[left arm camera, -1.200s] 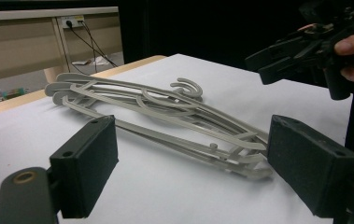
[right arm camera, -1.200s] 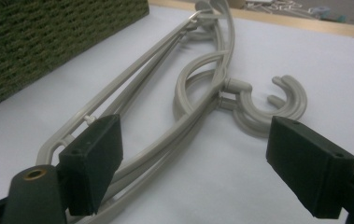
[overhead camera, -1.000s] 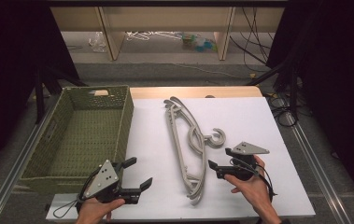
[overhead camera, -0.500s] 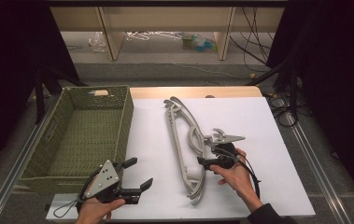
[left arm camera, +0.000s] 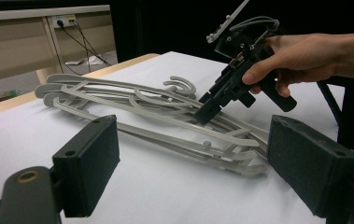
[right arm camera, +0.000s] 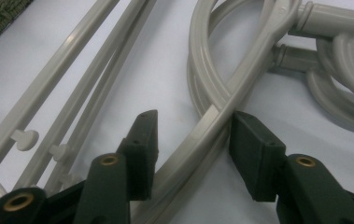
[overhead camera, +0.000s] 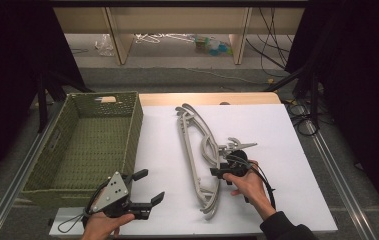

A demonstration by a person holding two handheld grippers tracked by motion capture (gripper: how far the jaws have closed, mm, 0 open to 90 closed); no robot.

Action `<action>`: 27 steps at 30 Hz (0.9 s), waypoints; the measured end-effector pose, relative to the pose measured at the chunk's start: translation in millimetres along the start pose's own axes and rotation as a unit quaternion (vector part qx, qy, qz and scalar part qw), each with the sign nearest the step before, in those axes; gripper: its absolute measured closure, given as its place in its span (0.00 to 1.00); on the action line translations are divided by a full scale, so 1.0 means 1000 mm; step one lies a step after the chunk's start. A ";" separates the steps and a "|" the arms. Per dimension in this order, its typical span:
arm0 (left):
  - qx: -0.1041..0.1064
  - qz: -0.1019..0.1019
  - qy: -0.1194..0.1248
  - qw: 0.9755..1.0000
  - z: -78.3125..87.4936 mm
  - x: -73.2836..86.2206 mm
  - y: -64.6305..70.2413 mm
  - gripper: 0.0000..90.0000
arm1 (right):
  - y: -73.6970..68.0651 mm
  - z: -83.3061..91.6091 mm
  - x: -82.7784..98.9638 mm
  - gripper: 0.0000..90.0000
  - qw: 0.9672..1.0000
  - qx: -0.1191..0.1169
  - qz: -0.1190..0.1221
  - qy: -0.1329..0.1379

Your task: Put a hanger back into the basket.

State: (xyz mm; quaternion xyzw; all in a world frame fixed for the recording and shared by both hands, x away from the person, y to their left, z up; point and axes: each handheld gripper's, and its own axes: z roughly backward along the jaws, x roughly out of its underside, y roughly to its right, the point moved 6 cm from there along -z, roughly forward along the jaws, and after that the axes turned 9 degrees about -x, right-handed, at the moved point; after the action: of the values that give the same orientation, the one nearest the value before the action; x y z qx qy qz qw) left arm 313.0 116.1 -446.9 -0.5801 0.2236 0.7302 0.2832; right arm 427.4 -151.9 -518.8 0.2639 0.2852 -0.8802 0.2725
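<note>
A stack of grey plastic hangers point(overhead camera: 197, 150) lies lengthwise on the white tabletop point(overhead camera: 287, 135), hooks curling to the right. My right gripper point(overhead camera: 217, 173) is down on the stack near the hooks. In the right gripper view it point(right arm camera: 193, 144) is open, straddling one curved hanger arm point(right arm camera: 221, 116); the right pad touches it and a gap shows on the left. My left gripper point(overhead camera: 152, 185) is open and holds nothing, hovering near the table's front edge left of the hangers. In the left gripper view its jaws point(left arm camera: 198, 163) stand wide, with the hangers point(left arm camera: 165, 112) and the right gripper point(left arm camera: 206, 111) beyond.
A green woven basket point(overhead camera: 133, 135) stands at the left of the table, its inside bare. Bare white surface lies to the right of the hangers and between them and the basket. Cables and shelving sit on the floor beyond the table's far edge.
The right gripper has moved left from beside the hooks and dropped its jaws over a hanger arm. The left gripper has stayed put, still open.
</note>
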 end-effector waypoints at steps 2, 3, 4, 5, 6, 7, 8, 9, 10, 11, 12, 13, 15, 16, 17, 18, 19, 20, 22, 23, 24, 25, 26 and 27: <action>0.001 -0.001 0.000 1.000 0.000 0.000 0.000 0.19 | 0.000 0.001 0.000 0.62 1.000 -0.003 -0.010 -0.002; 0.000 0.005 -0.001 1.000 0.000 0.000 0.001 0.19 | 0.000 0.002 0.000 0.63 1.000 -0.005 -0.011 0.000; 0.001 -0.004 -0.001 1.000 0.000 0.000 0.000 0.19 | 0.001 0.001 0.000 0.63 1.000 -0.003 -0.021 0.000; 0.001 -0.004 -0.001 1.000 0.000 0.000 0.000 0.19 | 0.001 0.001 0.000 0.63 1.000 -0.003 -0.021 0.000; 0.000 -0.002 -0.001 1.000 0.000 0.001 0.001 0.19 | 0.002 0.001 -0.001 0.63 1.000 -0.003 -0.024 -0.001; 0.000 -0.003 -0.002 1.000 0.000 0.001 0.001 0.19 | 0.002 0.001 -0.001 0.64 1.000 -0.003 -0.027 0.000; 0.001 -0.002 -0.001 1.000 0.000 0.000 0.001 0.19 | 0.002 0.001 -0.001 0.64 1.000 -0.004 -0.028 0.001; 0.002 -0.007 -0.001 1.000 0.000 0.000 0.000 0.19 | 0.003 0.001 -0.001 0.65 0.999 -0.001 -0.033 -0.001; 0.002 -0.007 -0.001 1.000 0.000 0.000 0.000 0.19 | 0.003 0.001 -0.001 0.65 1.000 -0.003 -0.031 -0.001; 0.002 -0.005 -0.001 1.000 0.000 0.000 0.000 0.19 | 0.003 0.002 -0.002 0.66 0.999 0.000 -0.034 0.000; 0.001 -0.003 -0.002 1.000 0.000 0.001 0.000 0.19 | 0.003 0.004 -0.004 0.70 1.000 0.001 -0.031 0.004; 0.001 -0.004 -0.002 1.000 -0.001 0.001 0.000 0.19 | 0.003 0.004 -0.004 0.70 1.000 0.001 -0.031 0.004; 0.002 -0.003 -0.003 1.000 -0.001 0.001 0.000 0.19 | 0.003 0.005 -0.005 0.70 0.999 -0.001 -0.037 0.006; 0.002 -0.003 -0.003 1.000 -0.001 0.001 0.000 0.19 | 0.003 0.005 -0.004 0.71 0.999 -0.002 -0.037 0.003; 0.003 -0.002 0.001 1.000 -0.001 0.001 0.000 0.19 | 0.004 0.004 -0.004 0.71 0.999 0.000 -0.040 0.001; 0.002 0.000 -0.001 1.000 -0.001 0.001 0.000 0.19 | 0.005 0.004 -0.005 0.71 0.999 -0.001 -0.041 0.003; 0.003 0.000 -0.001 1.000 -0.001 0.001 0.000 0.19 | 0.004 0.005 -0.005 0.71 0.999 -0.004 -0.039 0.003; 0.003 0.004 0.000 1.000 -0.001 0.001 0.001 0.19 | 0.004 0.004 -0.005 0.71 0.999 0.000 -0.041 0.003; 0.001 -0.003 -0.004 1.000 0.000 0.001 0.000 0.19 | 0.004 0.005 -0.005 0.72 0.999 -0.001 -0.042 0.001; 0.001 -0.003 -0.003 1.000 0.000 0.001 0.000 0.19 | 0.004 0.005 -0.005 0.72 0.999 -0.001 -0.044 0.001; 0.002 -0.004 -0.004 1.000 0.000 0.001 0.000 0.19 | 0.004 0.005 -0.006 0.72 0.999 -0.001 -0.049 0.001; 0.002 -0.003 -0.004 1.000 0.000 0.001 0.000 0.19 | 0.004 0.005 -0.006 0.72 0.999 -0.001 -0.049 0.001; 0.003 -0.002 -0.004 1.000 0.000 0.001 0.000 0.19 | 0.004 0.006 -0.006 0.72 0.999 -0.001 -0.048 0.000; 0.003 -0.002 -0.004 1.000 0.000 0.001 0.000 0.19 | 0.003 0.006 -0.006 0.73 0.999 -0.004 -0.050 -0.001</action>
State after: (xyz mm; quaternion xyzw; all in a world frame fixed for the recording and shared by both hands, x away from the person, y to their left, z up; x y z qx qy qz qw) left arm 313.4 116.3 -447.8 -0.5769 0.2238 0.7313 0.2869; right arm 432.1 -156.1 -511.8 0.2475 0.3016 -0.8917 0.2295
